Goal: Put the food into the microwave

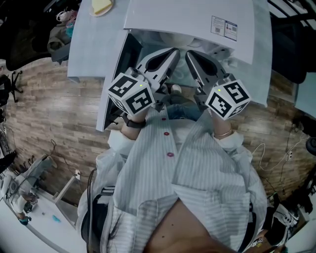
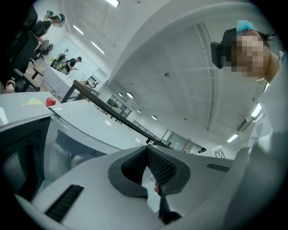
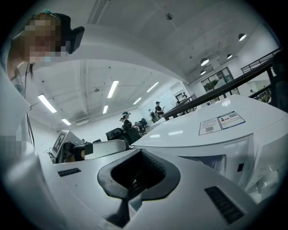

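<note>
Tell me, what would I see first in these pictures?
First, the two shut, empty grippers with black-and-white cubes: the left gripper and right gripper point at the white microwave in the middle of the head view. Its door stands open on the left. At the top left, yellow food lies on a plate on the table.

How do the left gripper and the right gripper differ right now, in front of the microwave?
The left gripper sits by the open door of the microwave and slants toward the right. The right gripper sits under the side that bears the label and slants toward the left, so their tips converge. Shared: both are shut and empty.
</note>
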{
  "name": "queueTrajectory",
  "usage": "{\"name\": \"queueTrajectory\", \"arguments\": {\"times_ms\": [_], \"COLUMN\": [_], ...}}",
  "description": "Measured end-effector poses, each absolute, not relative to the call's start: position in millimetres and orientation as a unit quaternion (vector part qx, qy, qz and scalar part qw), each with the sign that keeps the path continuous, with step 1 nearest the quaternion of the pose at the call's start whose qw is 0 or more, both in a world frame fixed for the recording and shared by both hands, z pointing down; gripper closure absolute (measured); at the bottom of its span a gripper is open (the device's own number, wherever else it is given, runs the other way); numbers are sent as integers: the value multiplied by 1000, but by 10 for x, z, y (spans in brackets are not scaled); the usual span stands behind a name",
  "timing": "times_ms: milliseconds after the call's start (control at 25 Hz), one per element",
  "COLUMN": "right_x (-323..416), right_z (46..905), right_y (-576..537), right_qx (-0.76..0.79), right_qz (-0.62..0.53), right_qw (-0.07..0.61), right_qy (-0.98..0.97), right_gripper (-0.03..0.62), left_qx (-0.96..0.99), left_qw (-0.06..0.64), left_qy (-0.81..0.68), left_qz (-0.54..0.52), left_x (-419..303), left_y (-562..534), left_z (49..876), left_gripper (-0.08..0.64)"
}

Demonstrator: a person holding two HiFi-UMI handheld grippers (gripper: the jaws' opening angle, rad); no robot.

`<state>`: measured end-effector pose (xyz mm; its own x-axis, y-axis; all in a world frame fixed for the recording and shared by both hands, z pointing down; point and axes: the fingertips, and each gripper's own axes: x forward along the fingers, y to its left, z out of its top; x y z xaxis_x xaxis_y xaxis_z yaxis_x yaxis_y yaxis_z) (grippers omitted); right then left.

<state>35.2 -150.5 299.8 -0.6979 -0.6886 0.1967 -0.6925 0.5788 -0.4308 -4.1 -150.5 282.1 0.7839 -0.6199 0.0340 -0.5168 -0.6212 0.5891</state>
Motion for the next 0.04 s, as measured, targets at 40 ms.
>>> {"name": "queueTrajectory", "arguments": {"times_ms": [40], "right_x": [357], "right_z": [3006], "right_y": [-1507], "right_qx": [389], "right_qz": [246], "right_qw": [4], "right_qy": [-888], "right_gripper": [560], "left_qx": [896], "left_qw": [299], "left_qy": [-317], "left_qz": [-85], "left_x": [-31], "left_y": [-1506], "left_z": [2826], "left_gripper": [552]}}
